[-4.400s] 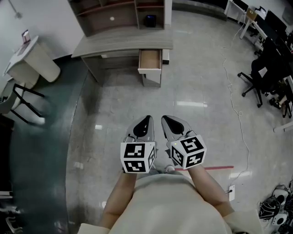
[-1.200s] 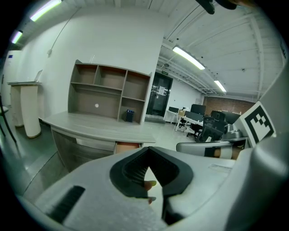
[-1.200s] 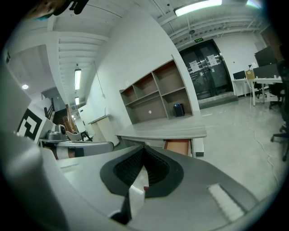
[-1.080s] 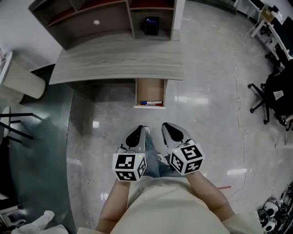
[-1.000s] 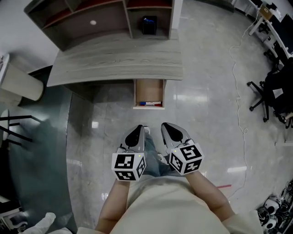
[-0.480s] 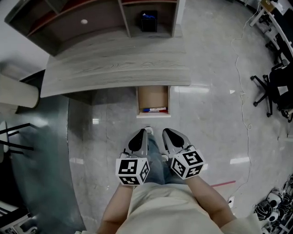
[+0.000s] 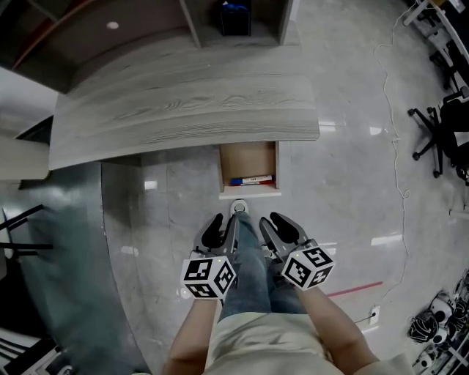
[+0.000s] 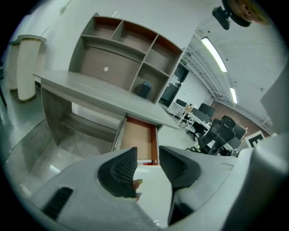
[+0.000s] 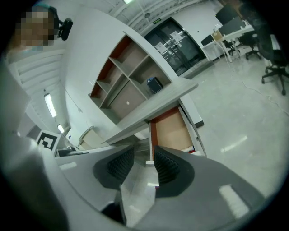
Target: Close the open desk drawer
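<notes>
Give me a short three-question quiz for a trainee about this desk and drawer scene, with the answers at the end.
1. True or false: the drawer under the desk is fully shut.
2. What lies in the drawer? A) pens at its front end; B) a mug; C) a folded cloth.
3. What stands in the right-hand compartment of the shelf unit behind the desk?
Key: 1 false, the drawer stands pulled out. 2 A. 3 a small dark blue container.
</notes>
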{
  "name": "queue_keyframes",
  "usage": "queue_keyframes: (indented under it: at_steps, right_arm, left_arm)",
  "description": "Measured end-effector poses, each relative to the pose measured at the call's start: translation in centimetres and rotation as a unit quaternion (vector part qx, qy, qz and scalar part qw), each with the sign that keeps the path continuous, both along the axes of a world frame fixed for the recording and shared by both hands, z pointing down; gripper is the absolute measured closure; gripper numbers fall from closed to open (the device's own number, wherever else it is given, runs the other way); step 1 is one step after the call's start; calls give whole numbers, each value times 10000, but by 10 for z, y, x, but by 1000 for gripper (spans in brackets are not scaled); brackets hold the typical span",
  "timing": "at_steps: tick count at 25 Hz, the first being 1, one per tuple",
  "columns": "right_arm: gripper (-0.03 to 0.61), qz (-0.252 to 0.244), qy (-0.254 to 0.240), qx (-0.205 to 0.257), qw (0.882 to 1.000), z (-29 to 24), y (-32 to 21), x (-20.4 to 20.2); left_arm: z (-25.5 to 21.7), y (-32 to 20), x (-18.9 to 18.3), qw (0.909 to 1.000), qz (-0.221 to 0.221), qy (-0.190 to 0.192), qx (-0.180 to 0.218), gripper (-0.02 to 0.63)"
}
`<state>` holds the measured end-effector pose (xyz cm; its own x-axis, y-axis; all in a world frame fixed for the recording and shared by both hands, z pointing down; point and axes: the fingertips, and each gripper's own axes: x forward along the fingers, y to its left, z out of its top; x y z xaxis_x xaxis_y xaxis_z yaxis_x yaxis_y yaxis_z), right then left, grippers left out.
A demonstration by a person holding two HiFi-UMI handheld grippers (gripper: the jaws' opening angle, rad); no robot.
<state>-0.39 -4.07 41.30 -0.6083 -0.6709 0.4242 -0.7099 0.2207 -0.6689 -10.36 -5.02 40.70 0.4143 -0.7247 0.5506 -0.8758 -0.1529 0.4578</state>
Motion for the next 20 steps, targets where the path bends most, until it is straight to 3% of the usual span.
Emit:
queue_keyframes:
  at_steps: [6, 10, 15, 20]
  right_arm:
    - [346, 377, -719, -456, 9957, 49, -15, 5]
    - [247, 718, -1455, -779, 9837, 87, -21, 7]
    - [156, 1103, -2180, -997, 9645, 133, -31, 14]
    - [109, 1108, -2536, -932, 9564, 159, -41, 14]
  left_arm:
    - [50, -21, -7, 9971, -234, 687, -239, 354]
    - [92, -34, -13, 9906, -439, 1227, -406, 284]
    - [135, -47, -15, 9729, -696, 2128, -573, 155]
    - [163, -56, -5, 9536, -575, 2880, -662, 45]
